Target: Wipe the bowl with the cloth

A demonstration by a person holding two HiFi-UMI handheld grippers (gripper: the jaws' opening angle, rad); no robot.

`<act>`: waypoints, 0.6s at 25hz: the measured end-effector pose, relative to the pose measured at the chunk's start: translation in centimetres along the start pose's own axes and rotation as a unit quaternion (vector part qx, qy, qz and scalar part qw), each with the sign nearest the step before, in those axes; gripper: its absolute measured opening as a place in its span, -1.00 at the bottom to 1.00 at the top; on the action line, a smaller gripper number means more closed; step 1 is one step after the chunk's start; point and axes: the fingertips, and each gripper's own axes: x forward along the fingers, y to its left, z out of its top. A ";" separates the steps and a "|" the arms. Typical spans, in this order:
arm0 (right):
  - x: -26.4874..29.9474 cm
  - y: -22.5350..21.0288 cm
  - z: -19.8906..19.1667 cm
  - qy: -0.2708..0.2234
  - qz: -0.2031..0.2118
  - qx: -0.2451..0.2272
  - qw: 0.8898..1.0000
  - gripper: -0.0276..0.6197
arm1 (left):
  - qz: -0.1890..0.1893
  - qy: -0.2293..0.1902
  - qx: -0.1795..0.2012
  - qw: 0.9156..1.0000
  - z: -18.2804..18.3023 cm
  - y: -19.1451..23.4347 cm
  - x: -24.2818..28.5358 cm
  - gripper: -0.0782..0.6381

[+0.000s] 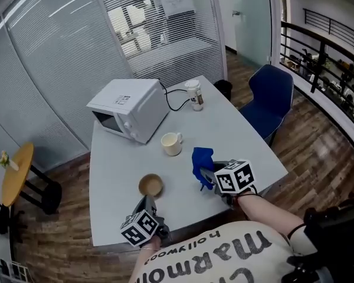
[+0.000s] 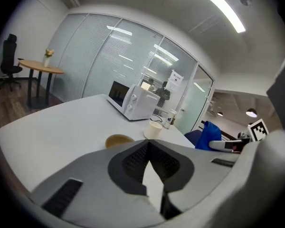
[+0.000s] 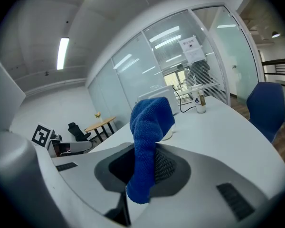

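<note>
Right fingers (image 3: pixel 183 175) pinch cloth (image 3: pixel 149 127), left fingers (image 2: pixel 128 163) shut, seemingly empty (mug (image 1: pixel 171 144), microwave (image 1: pixel 130 108) behind bowl (image 1: pixel 150 185)).

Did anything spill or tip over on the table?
No, nothing looks wrong. The wooden bowl and the mug both sit upright on the table, and nothing is spilled. The blue cloth is pinched in the right tongs. The left tongs are shut and empty.
</note>
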 end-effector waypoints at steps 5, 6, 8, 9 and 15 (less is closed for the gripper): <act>-2.2 -1.1 -0.9 0.002 0.014 0.004 1.000 -0.73 | 0.026 -0.012 -0.006 1.000 -2.0 -2.0 -2.4 -0.80; -2.6 -1.0 -1.0 0.001 0.018 0.003 1.000 -0.73 | 0.029 -0.016 -0.006 0.999 -2.3 -2.3 -2.9 -0.80; -3.2 -1.0 -1.4 0.000 0.026 -0.001 1.000 -0.73 | 0.036 -0.019 -0.007 0.999 -3.0 -2.7 -3.8 -0.80; -3.6 -0.9 -1.8 0.002 0.029 -0.003 1.000 -0.73 | 0.040 -0.021 -0.008 0.999 -3.3 -2.9 -4.2 -0.80; -6.1 -1.2 -4.1 0.014 0.044 -0.007 0.999 -0.73 | 0.052 -0.022 -0.020 0.998 -5.7 -4.8 -6.4 -0.80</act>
